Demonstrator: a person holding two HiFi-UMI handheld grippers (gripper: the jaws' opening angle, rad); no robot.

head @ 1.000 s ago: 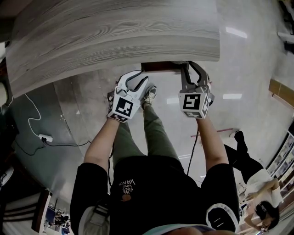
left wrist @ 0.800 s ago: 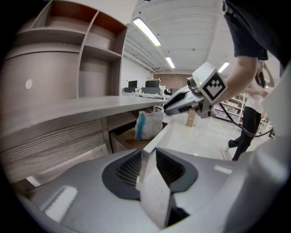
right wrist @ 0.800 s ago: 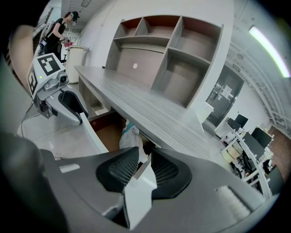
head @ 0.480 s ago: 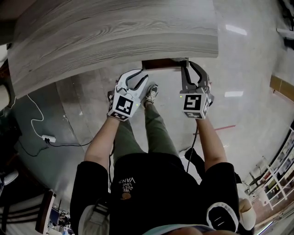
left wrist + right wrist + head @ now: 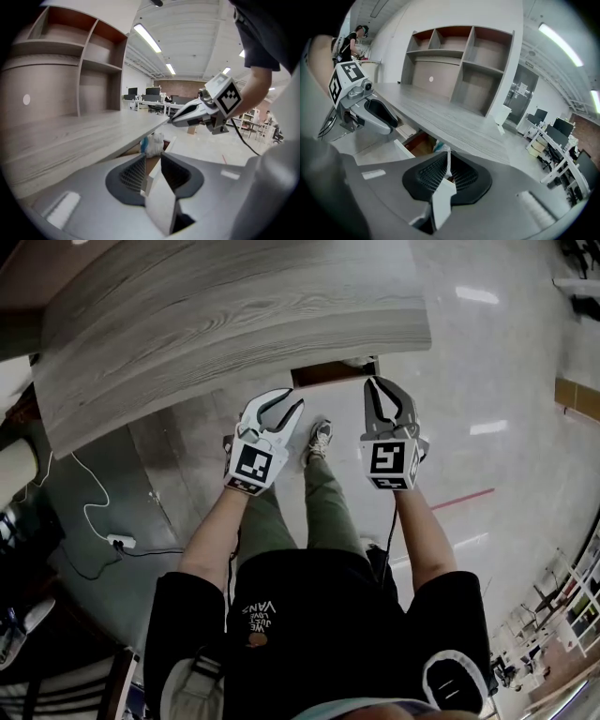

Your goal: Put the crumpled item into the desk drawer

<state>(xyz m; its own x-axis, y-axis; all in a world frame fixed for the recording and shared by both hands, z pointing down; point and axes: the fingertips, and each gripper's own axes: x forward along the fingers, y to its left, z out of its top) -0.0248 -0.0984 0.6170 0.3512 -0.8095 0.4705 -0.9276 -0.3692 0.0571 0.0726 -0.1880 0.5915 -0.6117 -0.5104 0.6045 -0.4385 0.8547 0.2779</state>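
Observation:
The desk drawer point(image 5: 333, 373) stands pulled out a little from under the grey wood desk top point(image 5: 234, 306). The crumpled item point(image 5: 152, 143), white with a blue patch, lies inside it, and its top point(image 5: 437, 147) shows over the drawer's side in the right gripper view. My white left gripper point(image 5: 286, 407) hovers in front of the drawer, open and empty; the item shows through the gap between its pads point(image 5: 132, 172). My grey right gripper point(image 5: 380, 388) hangs at the drawer's right corner, shut on nothing, its fingers tapering to a point point(image 5: 172, 121).
An open shelf unit point(image 5: 454, 61) stands on the desk's far side. A power strip with a white cable point(image 5: 120, 542) lies on the floor at left. The person's leg and shoe point(image 5: 319, 435) are below the drawer. A person point(image 5: 352, 36) stands far behind.
Both grippers have drawn back a little from the desk edge. The right gripper's tips, which were at the drawer front, now stand clear of it. The drawer stays ajar.

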